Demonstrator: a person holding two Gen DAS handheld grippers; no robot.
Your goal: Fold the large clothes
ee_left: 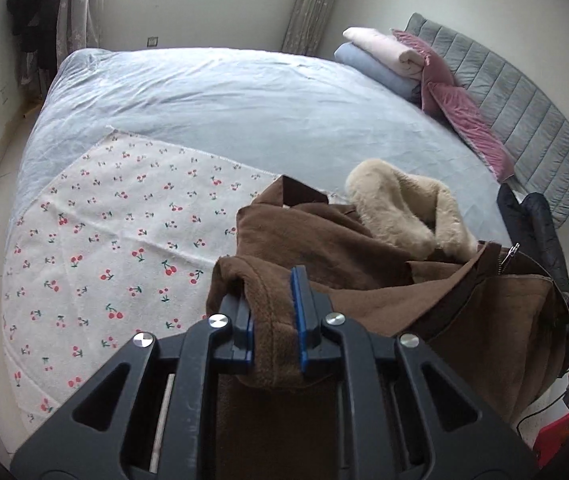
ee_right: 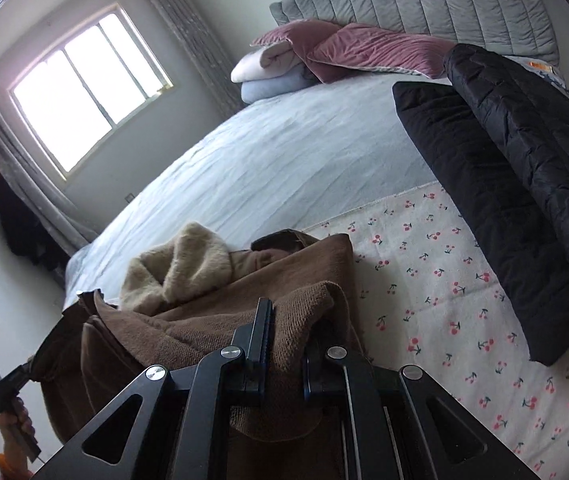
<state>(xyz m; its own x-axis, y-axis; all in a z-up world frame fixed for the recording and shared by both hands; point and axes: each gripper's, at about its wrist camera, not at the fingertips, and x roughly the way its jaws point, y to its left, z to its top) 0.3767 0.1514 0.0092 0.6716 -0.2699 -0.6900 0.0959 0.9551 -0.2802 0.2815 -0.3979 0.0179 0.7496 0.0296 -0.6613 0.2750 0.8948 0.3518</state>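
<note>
Coat: brown coat [ee_left: 336, 248] with a cream fleece lining [ee_left: 400, 208], bunched and lifted over the near edge of the bed, above the cherry-print cloth [ee_left: 116, 240].
Left tool: left tool [ee_left: 272, 316] is clenched on a thick folded edge of the brown fabric, which fills the gap between its blue pads [ee_left: 297, 312].
Right tool: right tool [ee_right: 284, 344] grips another fold of the same coat; its far finger is mostly buried in cloth, so the pinch there is likely but not plainly seen.
Bed: pale blue sheet [ee_left: 220, 92], grey quilted headboard [ee_right: 424, 4].
Other clothes: black puffer jacket [ee_right: 504, 184] lies folded on the cherry cloth, apart from the coat.
Pillows: pink cushions [ee_right: 368, 50] beside stacked folded blankets [ee_right: 268, 74] at the head.
</note>
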